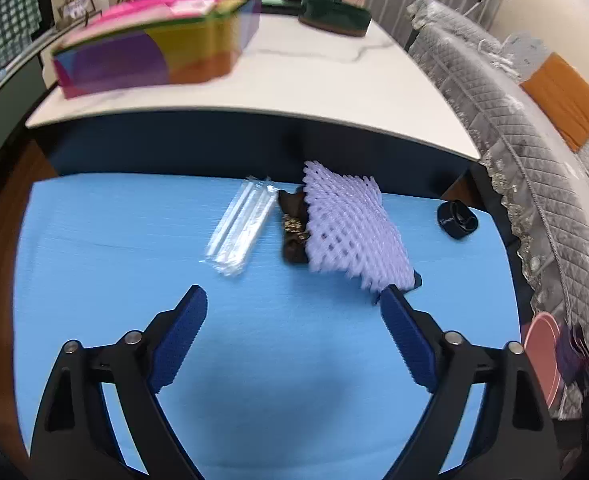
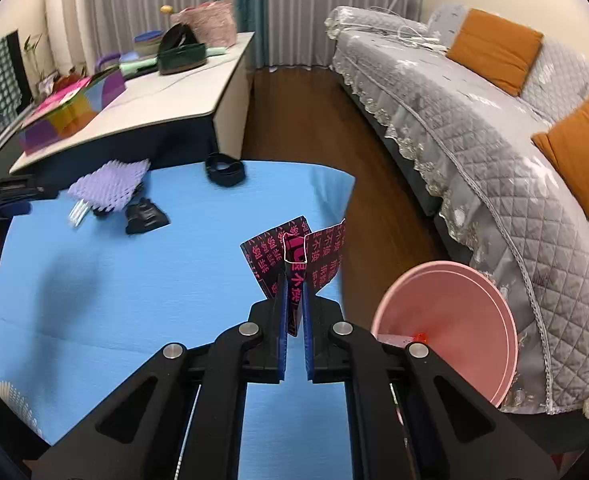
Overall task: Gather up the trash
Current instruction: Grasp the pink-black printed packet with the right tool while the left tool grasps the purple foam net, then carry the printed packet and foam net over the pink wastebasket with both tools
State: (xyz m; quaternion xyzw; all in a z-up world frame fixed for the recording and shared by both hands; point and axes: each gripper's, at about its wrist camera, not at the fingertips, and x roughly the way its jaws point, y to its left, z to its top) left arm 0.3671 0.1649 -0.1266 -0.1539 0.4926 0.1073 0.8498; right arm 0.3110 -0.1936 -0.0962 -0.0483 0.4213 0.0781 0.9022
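Note:
My left gripper (image 1: 294,300) is open and empty above the blue mat (image 1: 134,240). Ahead of it lie a clear plastic wrapper (image 1: 240,228), a purple foam net (image 1: 350,232) and a dark brown wrapper (image 1: 292,228) partly under the net. My right gripper (image 2: 294,284) is shut on a black and pink printed wrapper (image 2: 294,252), held above the right edge of the blue mat (image 2: 134,300). A pink bin (image 2: 450,320) stands on the floor just right of it. The foam net (image 2: 110,184) and a dark wrapper (image 2: 146,216) show far left.
A black band (image 1: 456,220) lies at the mat's far right corner, also in the right wrist view (image 2: 224,168). A white table (image 1: 314,76) with a colourful box (image 1: 154,48) stands behind. A grey sofa (image 2: 474,120) with orange cushions runs along the right.

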